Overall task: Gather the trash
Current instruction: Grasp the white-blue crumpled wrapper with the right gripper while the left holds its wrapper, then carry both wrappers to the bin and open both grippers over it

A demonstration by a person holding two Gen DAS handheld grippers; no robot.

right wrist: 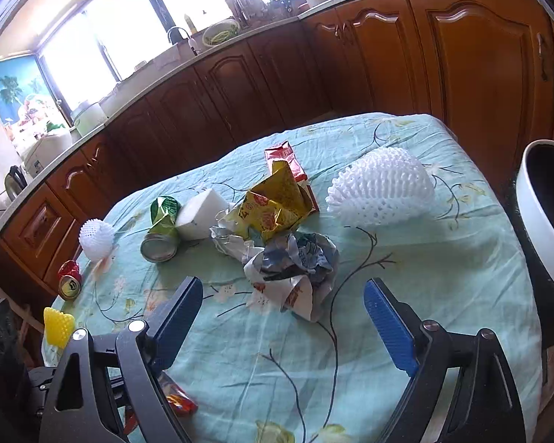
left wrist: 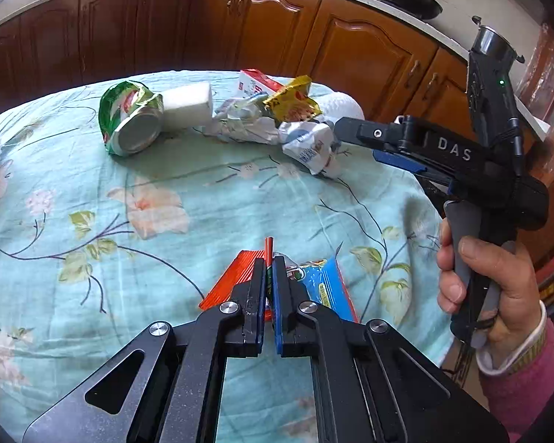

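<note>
At the near edge of the teal floral tablecloth (left wrist: 188, 170), my left gripper (left wrist: 269, 271) is shut on a flat red and blue snack wrapper (left wrist: 325, 288), pinching its folded middle between the pads. A hand holds my right gripper (right wrist: 282, 288), whose jaws stand wide open with a crumpled white and blue paper wrapper (right wrist: 295, 269) just ahead of and between its fingertips, untouched. In the left wrist view that right gripper (left wrist: 354, 144) reaches in from the right beside the same crumpled wrapper (left wrist: 310, 144).
Behind it lie a yellow wrapper (right wrist: 277, 203), a red carton (right wrist: 284, 158), a white foam block (right wrist: 199, 217) and a crushed green can (right wrist: 162, 229). A white foam net (right wrist: 380, 188) sits right, a red can (right wrist: 70, 280) left. A white bin (right wrist: 535, 214) stands off the table's right edge.
</note>
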